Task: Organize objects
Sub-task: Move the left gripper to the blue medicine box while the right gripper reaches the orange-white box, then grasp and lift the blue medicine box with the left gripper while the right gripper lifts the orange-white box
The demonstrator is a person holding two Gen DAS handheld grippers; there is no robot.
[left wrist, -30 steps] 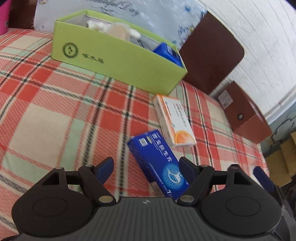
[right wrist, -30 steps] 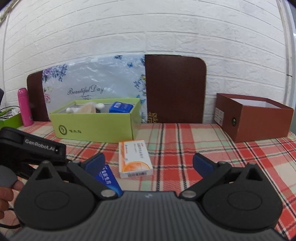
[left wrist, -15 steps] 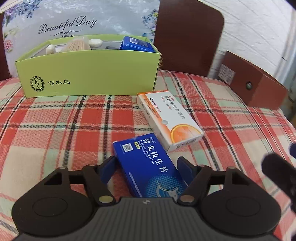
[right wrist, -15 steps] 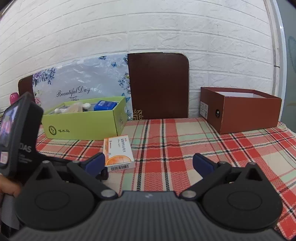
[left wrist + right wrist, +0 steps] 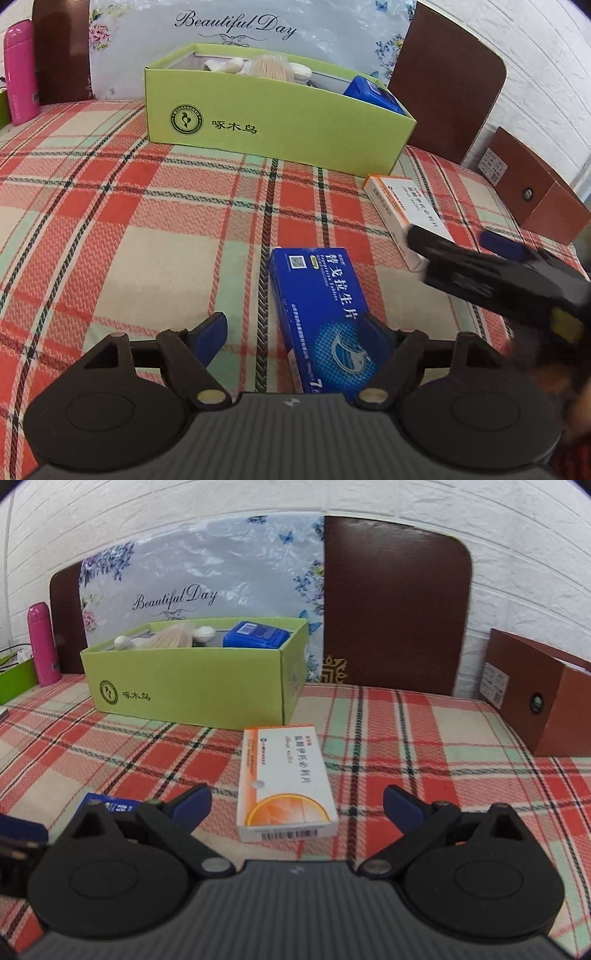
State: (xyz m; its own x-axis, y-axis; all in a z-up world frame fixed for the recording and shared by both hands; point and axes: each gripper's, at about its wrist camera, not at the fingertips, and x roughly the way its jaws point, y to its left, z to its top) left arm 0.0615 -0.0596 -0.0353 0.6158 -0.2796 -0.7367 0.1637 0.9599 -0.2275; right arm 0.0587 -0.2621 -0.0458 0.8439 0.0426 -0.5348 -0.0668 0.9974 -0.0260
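Hiding blue box's (image 5: 110, 806) near end

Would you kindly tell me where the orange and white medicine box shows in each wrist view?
Left wrist: orange and white medicine box at right, partly behind the right gripper.
Right wrist: bottom centre, between open jaws.
Shared landmark: green box just behind it.

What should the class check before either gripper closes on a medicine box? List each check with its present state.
1. Left gripper jaws opening, blue box between them: ok.
2. Blue box centred: not ok, it sits toward one side.
3. Right gripper jaws open around the orange box: ok.
4. Orange box lying flat on the tablecloth: ok.
5. Room left in the green box: cannot tell.
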